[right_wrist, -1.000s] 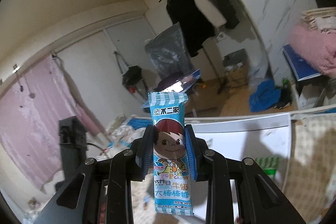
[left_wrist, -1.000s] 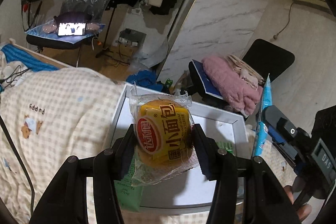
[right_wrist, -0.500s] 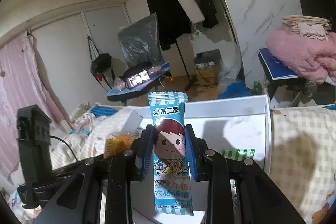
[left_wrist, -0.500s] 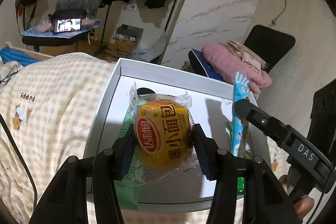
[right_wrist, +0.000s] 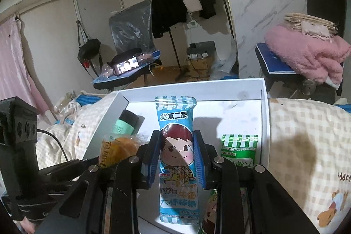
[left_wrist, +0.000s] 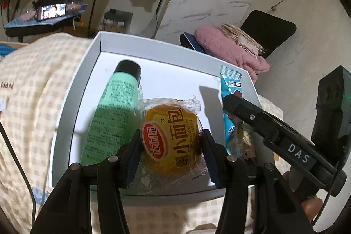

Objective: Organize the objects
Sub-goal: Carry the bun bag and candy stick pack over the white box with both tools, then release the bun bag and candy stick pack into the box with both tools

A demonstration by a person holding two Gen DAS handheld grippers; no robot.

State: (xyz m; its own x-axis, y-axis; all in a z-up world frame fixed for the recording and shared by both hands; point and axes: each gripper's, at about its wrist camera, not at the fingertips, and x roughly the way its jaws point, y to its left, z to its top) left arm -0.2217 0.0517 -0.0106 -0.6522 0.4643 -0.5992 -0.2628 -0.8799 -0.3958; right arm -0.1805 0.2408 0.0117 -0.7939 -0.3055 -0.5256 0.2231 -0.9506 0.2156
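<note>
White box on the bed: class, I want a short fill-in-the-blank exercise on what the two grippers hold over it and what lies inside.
1. The left gripper is shut on a wrapped ____.
2. The right gripper is shut on a ____ candy packet.
3. The green tube in the white box has a ____ cap.

Missing words: bun; blue; black

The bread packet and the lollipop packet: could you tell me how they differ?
The bread packet is round, yellow under clear wrap; the lollipop packet is long, flat, blue. The left gripper holds the bread with jaws fairly wide; the right gripper pinches the lollipop narrowly. Both are gripped above the white box.
</note>
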